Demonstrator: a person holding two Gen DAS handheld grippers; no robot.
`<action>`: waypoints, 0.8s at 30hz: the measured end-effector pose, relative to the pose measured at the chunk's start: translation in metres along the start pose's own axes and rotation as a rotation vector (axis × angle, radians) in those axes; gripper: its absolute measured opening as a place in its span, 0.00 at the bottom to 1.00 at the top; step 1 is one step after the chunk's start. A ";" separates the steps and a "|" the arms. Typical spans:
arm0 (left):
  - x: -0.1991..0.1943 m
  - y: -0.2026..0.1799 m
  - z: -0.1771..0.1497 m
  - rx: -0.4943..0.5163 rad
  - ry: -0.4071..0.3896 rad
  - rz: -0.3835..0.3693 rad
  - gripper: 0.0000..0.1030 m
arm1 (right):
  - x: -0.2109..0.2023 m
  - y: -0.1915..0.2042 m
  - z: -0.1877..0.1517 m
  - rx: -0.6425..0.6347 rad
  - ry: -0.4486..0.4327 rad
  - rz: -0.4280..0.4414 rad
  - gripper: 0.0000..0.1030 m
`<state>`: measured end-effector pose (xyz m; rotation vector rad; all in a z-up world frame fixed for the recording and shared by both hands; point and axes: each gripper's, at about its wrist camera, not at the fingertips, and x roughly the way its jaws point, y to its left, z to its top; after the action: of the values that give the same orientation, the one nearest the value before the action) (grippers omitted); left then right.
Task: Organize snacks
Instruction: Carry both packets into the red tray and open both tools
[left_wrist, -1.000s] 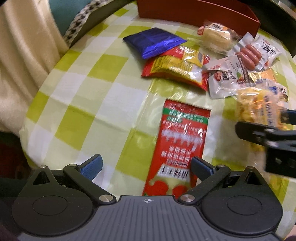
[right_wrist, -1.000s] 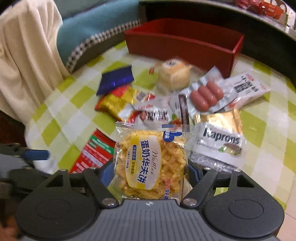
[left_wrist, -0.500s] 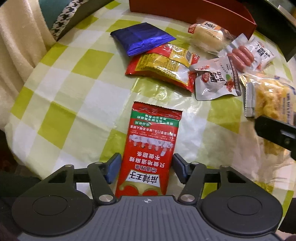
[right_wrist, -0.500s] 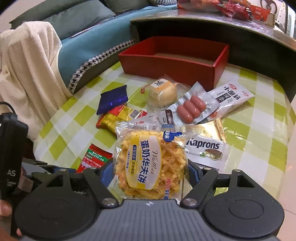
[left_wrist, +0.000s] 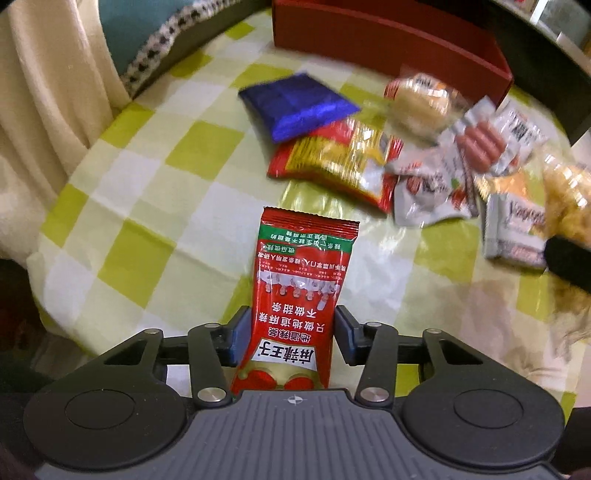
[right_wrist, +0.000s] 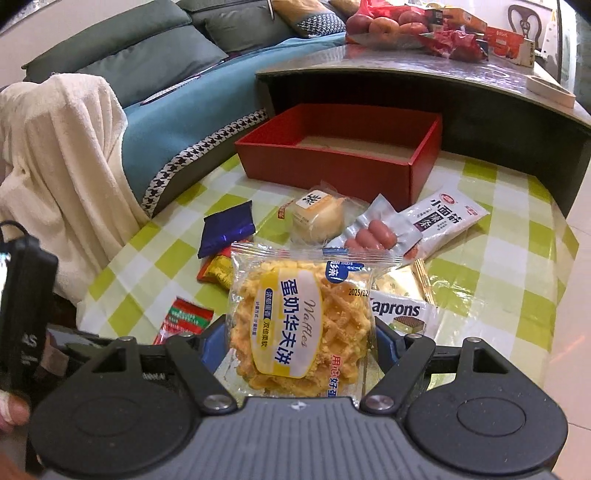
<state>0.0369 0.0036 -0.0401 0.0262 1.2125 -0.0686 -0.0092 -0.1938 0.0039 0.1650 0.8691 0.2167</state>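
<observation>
My left gripper (left_wrist: 286, 334) is shut on a red snack packet (left_wrist: 299, 295) and holds it above the checked tablecloth. The packet also shows in the right wrist view (right_wrist: 183, 319). My right gripper (right_wrist: 295, 349) is shut on a clear waffle packet (right_wrist: 299, 321), lifted above the table. An open, empty red box (right_wrist: 332, 162) stands at the table's far side, also in the left wrist view (left_wrist: 388, 44). Other snacks lie between: a blue packet (left_wrist: 295, 105), a red-yellow packet (left_wrist: 343, 162), a bun (right_wrist: 317, 218), a sausage pack (right_wrist: 373, 232).
A Kaprons wafer pack (right_wrist: 402, 317) and a white-grey packet (right_wrist: 447, 218) lie right of the pile. A cream blanket (right_wrist: 62, 166) hangs at the left over a blue sofa. A dark counter (right_wrist: 443, 96) rises behind the box. The table edge drops off at right.
My left gripper has shut on the red packet and raised it off the cloth. My right gripper has risen with the waffle packet, bringing the box interior into view.
</observation>
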 end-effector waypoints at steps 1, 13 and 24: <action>-0.003 0.001 0.003 -0.001 -0.012 -0.004 0.53 | 0.001 0.001 0.002 -0.002 -0.001 -0.002 0.77; -0.019 -0.012 0.063 -0.023 -0.100 -0.079 0.53 | 0.020 -0.006 0.043 0.028 -0.032 -0.029 0.77; -0.009 -0.041 0.147 -0.039 -0.167 -0.156 0.53 | 0.054 -0.041 0.114 0.084 -0.085 -0.080 0.77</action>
<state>0.1685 -0.0451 0.0210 -0.1064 1.0472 -0.1800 0.1170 -0.2264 0.0268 0.2159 0.7987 0.0982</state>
